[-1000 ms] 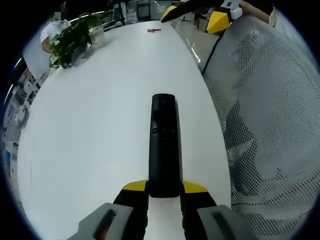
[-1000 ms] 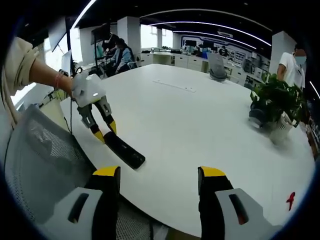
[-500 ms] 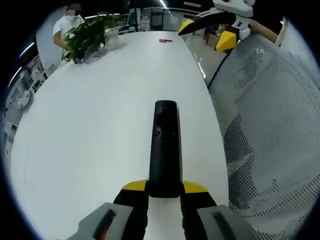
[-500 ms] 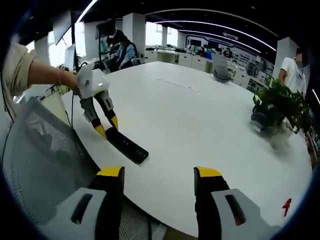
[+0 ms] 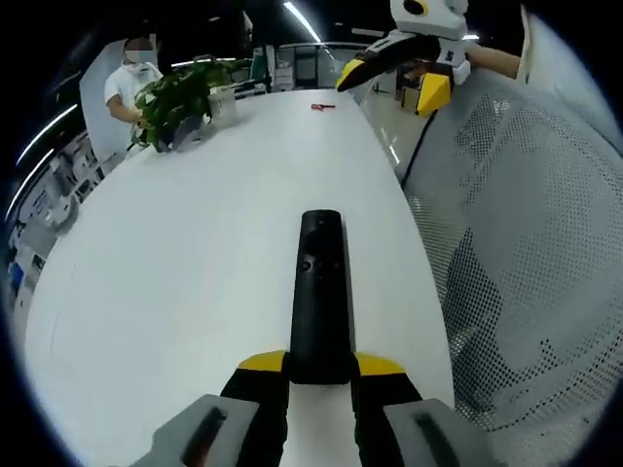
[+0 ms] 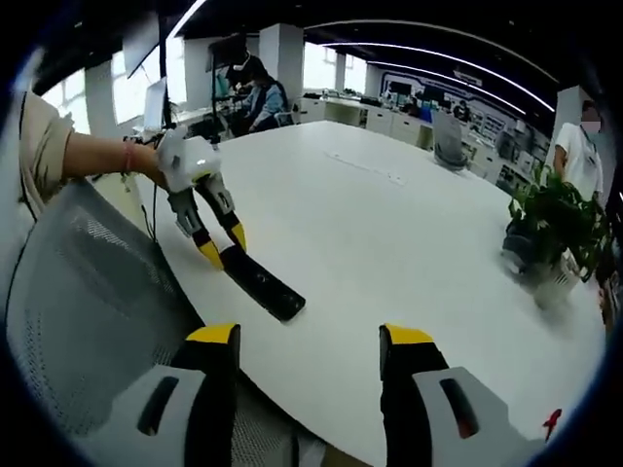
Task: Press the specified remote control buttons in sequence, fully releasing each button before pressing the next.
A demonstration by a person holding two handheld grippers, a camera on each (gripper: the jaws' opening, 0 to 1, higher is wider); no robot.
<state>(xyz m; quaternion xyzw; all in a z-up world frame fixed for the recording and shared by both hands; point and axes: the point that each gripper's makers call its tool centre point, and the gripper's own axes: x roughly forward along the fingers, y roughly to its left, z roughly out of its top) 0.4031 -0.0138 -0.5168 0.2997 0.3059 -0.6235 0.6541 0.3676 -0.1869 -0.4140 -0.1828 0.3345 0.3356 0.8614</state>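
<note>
A long black remote control (image 5: 320, 292) points away from me over the white table (image 5: 185, 253), its near end clamped between the yellow-tipped jaws of my left gripper (image 5: 320, 366). In the right gripper view the same remote (image 6: 263, 283) sticks out from the left gripper (image 6: 221, 249), which a person's hand holds near the table's left edge. My right gripper (image 6: 310, 336) stands open with nothing between its fingers, short of the table's near edge and apart from the remote. It also appears far off in the left gripper view as the right gripper (image 5: 393, 76), jaws apart.
A grey mesh chair back (image 5: 526, 243) rises beside the table edge, also seen as the chair (image 6: 88, 311). A potted plant (image 5: 180, 97) stands at the far side of the table, with a person behind it. A small red item (image 5: 323, 106) lies at the far end.
Both views have shifted with the hands. The remote stays clamped in the left gripper and now lies slightly nearer the right gripper. The right gripper stays open.
</note>
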